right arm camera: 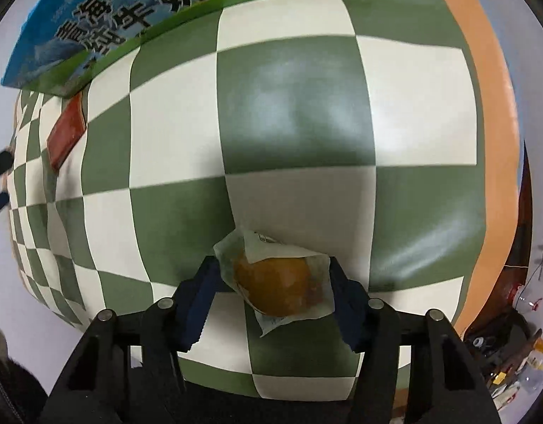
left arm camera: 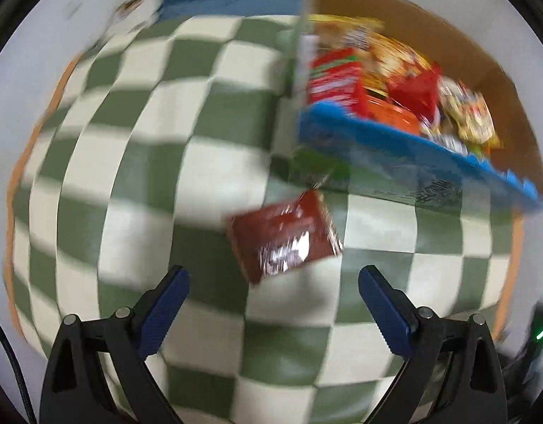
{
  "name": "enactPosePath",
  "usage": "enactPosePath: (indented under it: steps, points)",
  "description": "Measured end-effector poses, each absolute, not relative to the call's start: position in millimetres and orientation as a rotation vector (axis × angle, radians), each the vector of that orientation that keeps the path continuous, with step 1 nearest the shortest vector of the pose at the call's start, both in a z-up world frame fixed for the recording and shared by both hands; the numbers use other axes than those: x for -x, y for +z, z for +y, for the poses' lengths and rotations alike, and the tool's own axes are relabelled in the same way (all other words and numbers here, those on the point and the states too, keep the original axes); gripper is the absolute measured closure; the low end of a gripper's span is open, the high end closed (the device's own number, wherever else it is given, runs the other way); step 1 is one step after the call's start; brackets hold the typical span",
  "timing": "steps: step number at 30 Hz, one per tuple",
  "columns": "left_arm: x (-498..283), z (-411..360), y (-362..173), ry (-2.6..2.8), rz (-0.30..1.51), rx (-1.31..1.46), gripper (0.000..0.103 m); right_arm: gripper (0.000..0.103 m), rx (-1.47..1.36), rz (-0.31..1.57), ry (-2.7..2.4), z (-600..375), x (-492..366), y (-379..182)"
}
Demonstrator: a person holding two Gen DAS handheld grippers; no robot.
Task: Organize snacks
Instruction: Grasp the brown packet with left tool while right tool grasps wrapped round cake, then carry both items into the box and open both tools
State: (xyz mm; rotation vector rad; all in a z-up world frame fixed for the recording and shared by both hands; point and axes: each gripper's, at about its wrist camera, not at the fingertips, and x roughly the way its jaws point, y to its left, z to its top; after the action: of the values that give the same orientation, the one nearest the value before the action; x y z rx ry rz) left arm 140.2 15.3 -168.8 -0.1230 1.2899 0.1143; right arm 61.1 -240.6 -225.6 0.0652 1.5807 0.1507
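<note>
My right gripper [right arm camera: 275,277] points down at the green-and-white checkered cloth [right arm camera: 292,106]. It is shut on a round golden pastry in a clear wrapper [right arm camera: 275,293], with a pad against each side of the wrapper. In the left wrist view, which is blurred, my left gripper [left arm camera: 271,304] is open and holds nothing. A dark red snack packet [left arm camera: 285,236] lies on the cloth just beyond its fingertips. That packet [right arm camera: 66,130] also shows at the far left of the right wrist view. An open carton [left arm camera: 395,148] with blue and green print holds several colourful snack packs [left arm camera: 377,81].
The carton [right arm camera: 130,10] stands at the top left of the right wrist view, right behind the dark red packet. An orange table edge [right arm camera: 490,141] borders the cloth on the right. Beyond it, lower down, lies floor clutter [right arm camera: 511,353]. A blue object [left arm camera: 229,3] lies past the cloth's far edge.
</note>
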Motion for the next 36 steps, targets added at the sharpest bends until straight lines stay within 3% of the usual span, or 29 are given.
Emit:
enactPosePath:
  steps: [8,13,15,16,19,29,36]
  points:
    - [-170,-24,-212,-0.147,1.359,-0.396,0.005,0.049,-0.055,1.607,0.151,-234,-76,-223]
    - [-175,-42,-240,-0.242,1.413,-0.530,0.005,0.038,-0.108,1.639,0.148,-236,-81,-220]
    - [-176,-44,-239,-0.272,1.397,-0.515,0.009,0.030,-0.117,1.645,0.151,-237,-81,-217]
    - [-177,-45,-238,-0.283,1.405,-0.495,0.026,0.028,-0.116,1.641,0.153,-238,-82,-215]
    - [-173,-46,-234,-0.266,1.426,-0.433,0.039,0.026,-0.107,1.629,0.178,-235,-82,-209]
    - [-124,-15,-240,-0.053,1.580,0.206,0.040,0.026,-0.131,1.623,0.208,-237,-86,-202]
    - [-123,-10,-250,-0.044,1.605,0.283,0.040,0.024,-0.102,1.635,0.224,-243,-93,-212]
